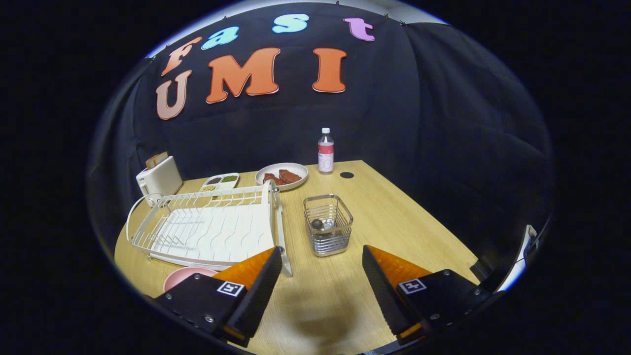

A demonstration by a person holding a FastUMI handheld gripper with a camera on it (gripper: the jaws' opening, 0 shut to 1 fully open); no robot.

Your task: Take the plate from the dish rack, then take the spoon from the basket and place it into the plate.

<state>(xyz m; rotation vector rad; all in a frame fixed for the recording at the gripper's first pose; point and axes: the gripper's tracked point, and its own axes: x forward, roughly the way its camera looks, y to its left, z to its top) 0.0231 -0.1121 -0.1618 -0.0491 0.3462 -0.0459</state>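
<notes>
The claw (pixel 323 268) hangs above the near part of the wooden tabletop (pixel 394 222) with its two fingers spread wide and nothing between them; bare wood and the claw's own shadow lie in the gap.

Just ahead of the fingers stands the wire basket (pixel 328 225), upright, near the middle of the tabletop. Inside it a dark rounded end and a metal stem show through the wires, which looks to be the spoon (pixel 317 225), though the wires blur it.

Left of the basket lies the white dish rack (pixel 207 229), its slots holding nothing, with its right end just beside the tip of the left finger. The pink plate (pixel 185 277) rests flat on the tabletop at the near left edge, in front of the dish rack and partly hidden behind the left finger's mount.

Toward the far edge sit a white plate of reddish food (pixel 282 176), a small divided tray (pixel 220 182) with dark and green fillings beside it, and a clear bottle (pixel 326 151) standing upright. A dark round hole (pixel 347 175) in the tabletop lies just right of the bottle. At the far left corner stands a white toaster (pixel 158 179) with bread slices poking out of the top.
</notes>
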